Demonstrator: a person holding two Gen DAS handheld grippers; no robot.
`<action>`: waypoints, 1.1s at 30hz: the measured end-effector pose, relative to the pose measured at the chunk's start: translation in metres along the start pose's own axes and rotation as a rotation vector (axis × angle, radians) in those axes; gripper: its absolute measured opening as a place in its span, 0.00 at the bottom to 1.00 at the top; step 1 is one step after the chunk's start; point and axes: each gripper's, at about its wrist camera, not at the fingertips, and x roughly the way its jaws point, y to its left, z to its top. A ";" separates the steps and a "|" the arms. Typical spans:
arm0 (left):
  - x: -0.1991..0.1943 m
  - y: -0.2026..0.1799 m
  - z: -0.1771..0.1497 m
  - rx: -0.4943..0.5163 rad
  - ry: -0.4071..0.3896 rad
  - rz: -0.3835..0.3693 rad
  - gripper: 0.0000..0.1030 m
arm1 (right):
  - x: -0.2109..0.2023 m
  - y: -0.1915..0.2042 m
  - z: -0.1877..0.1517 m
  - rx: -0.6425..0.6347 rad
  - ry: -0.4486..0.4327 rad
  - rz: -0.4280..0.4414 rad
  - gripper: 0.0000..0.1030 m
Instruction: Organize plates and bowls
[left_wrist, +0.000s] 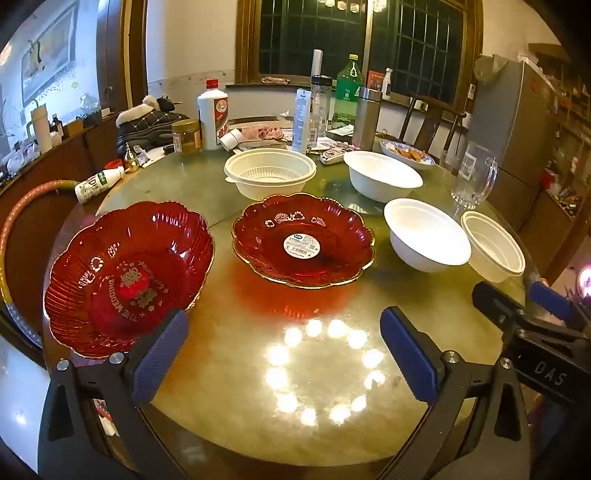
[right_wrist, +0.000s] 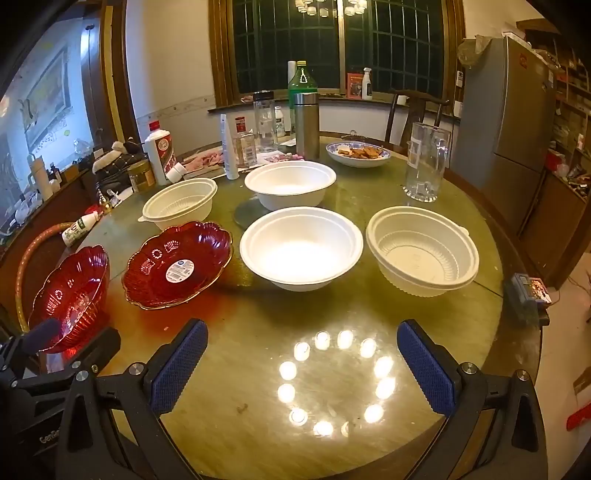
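Two red scalloped plates lie on the round table: one with gold lettering at the left, one with a white sticker beside it. Two smooth white bowls and two ribbed cream bowls stand further right and back; they also show in the left wrist view. My left gripper is open and empty, its left finger by the lettered plate's near rim. My right gripper is open and empty over bare table before the bowls.
A glass pitcher, a patterned dish of food, a steel flask, bottles and jars crowd the table's far side. A small bottle lies at the left edge. A chair and a fridge stand behind.
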 end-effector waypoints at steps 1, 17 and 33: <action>0.001 0.000 0.001 -0.006 0.004 0.004 1.00 | 0.000 0.001 0.000 -0.008 0.000 -0.006 1.00; -0.007 0.008 -0.002 0.008 -0.039 0.009 1.00 | 0.002 0.007 0.000 0.012 -0.014 0.004 1.00; -0.007 0.008 -0.002 0.016 -0.039 0.019 1.00 | -0.002 0.003 0.000 0.017 -0.019 0.002 1.00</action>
